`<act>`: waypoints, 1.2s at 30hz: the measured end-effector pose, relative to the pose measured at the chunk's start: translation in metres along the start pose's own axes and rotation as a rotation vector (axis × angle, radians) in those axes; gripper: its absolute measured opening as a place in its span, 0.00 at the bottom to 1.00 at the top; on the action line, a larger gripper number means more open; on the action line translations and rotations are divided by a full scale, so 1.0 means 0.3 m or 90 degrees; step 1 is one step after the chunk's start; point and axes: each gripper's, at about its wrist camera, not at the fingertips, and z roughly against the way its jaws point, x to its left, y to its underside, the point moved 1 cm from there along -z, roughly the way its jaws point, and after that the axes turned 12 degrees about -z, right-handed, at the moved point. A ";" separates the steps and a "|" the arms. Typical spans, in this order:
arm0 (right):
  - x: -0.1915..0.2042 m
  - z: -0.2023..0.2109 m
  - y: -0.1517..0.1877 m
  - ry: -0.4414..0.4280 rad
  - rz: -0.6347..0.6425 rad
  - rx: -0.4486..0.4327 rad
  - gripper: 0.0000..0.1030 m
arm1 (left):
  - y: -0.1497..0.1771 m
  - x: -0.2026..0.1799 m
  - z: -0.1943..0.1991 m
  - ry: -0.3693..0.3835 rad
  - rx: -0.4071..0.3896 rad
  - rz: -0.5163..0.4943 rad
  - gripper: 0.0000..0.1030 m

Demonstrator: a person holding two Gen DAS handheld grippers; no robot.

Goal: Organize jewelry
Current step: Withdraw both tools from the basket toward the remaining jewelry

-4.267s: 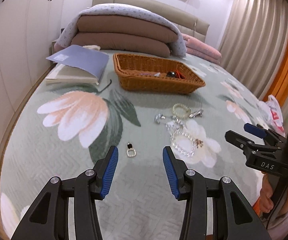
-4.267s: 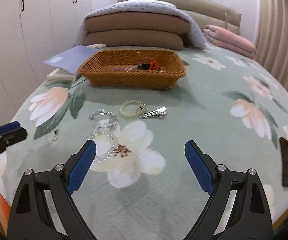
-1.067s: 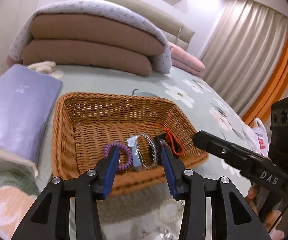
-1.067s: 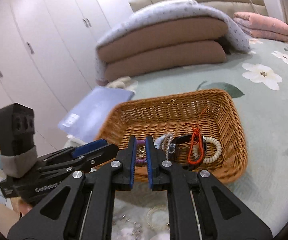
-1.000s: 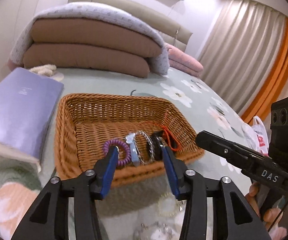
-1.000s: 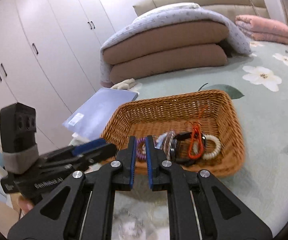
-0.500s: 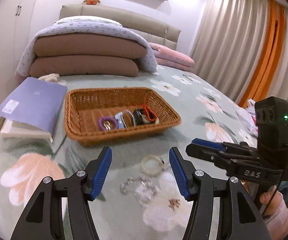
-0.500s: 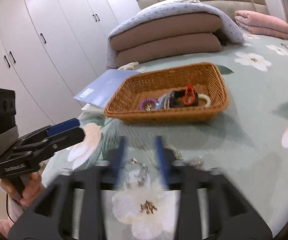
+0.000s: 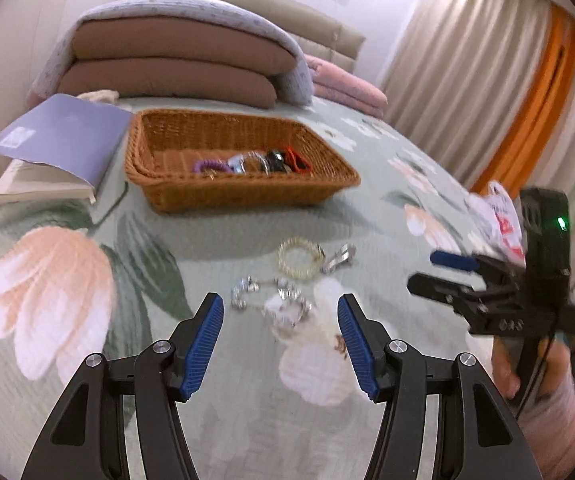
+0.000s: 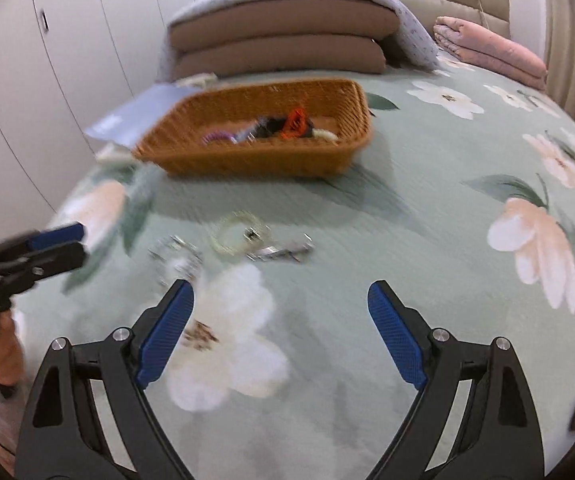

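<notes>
You are holding the left gripper [image 9: 279, 316] part open and empty over the green floral bedspread [image 9: 223, 408]; the right gripper [image 10: 281, 312], jaws just opening wide, is gripping nothing either. Just beyond are lying a tangled silver chain [image 9: 267, 300], a pearly bead bracelet [image 9: 299, 258] and a silver hair clip [image 9: 339, 258] — farther off, the brown wicker basket [image 9: 247, 196] is holding more jewelry.

Bright, motion-blurred, fisheye-warped edges

Left tool [image 9: 279, 312] open, empty; right tool [image 10: 281, 302] just opening wide, empty.
</notes>
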 end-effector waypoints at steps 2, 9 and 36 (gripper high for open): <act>-0.009 -0.026 -0.001 0.011 0.011 0.010 0.86 | 0.009 -0.019 -0.021 0.008 0.022 -0.036 0.59; -0.048 -0.085 -0.018 0.027 0.015 0.025 0.86 | 0.014 -0.077 -0.106 0.013 0.067 -0.116 0.59; 0.010 -0.349 -0.114 0.048 -0.183 0.025 0.35 | -0.004 -0.083 -0.257 0.051 0.097 -0.126 0.47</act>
